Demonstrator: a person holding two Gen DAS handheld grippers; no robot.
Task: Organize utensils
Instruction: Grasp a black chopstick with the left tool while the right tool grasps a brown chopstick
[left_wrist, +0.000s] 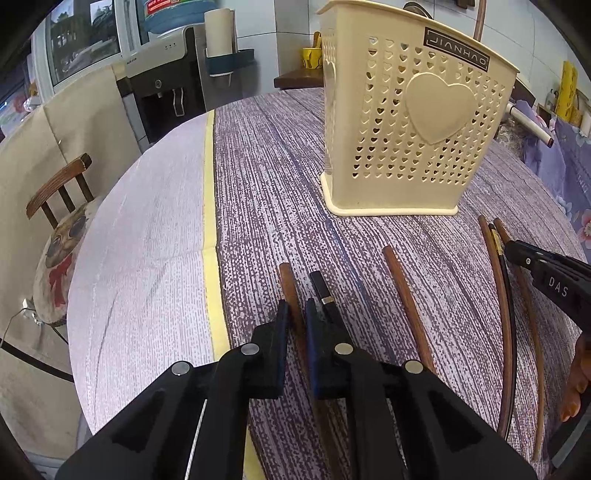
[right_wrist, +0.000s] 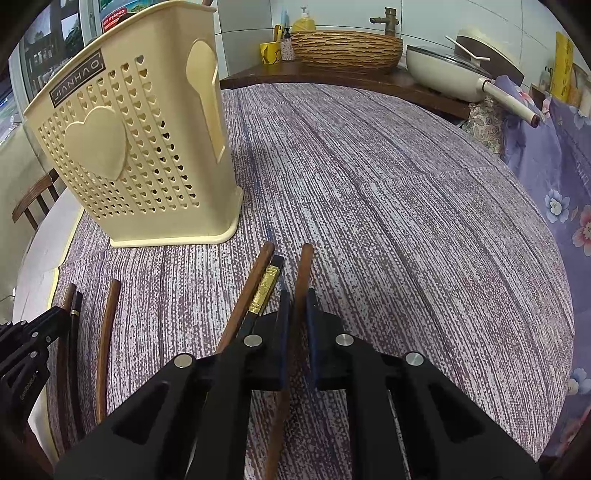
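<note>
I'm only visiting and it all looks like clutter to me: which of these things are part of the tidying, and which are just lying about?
Part of the job:
- chopsticks on the tablecloth
- cream holder
- left gripper and right gripper, each astride a brown chopstick

Just lying about:
- white pan
- woven basket
- soap bottle
- yellow mug

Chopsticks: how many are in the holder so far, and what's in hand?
One stick top seems to show above the cream holder. Each gripper's fingers straddle one brown chopstick on the table: left gripper, right gripper. Six chopsticks remain on the cloth, including the black gold-banded one. Nearly everything remains.
</note>
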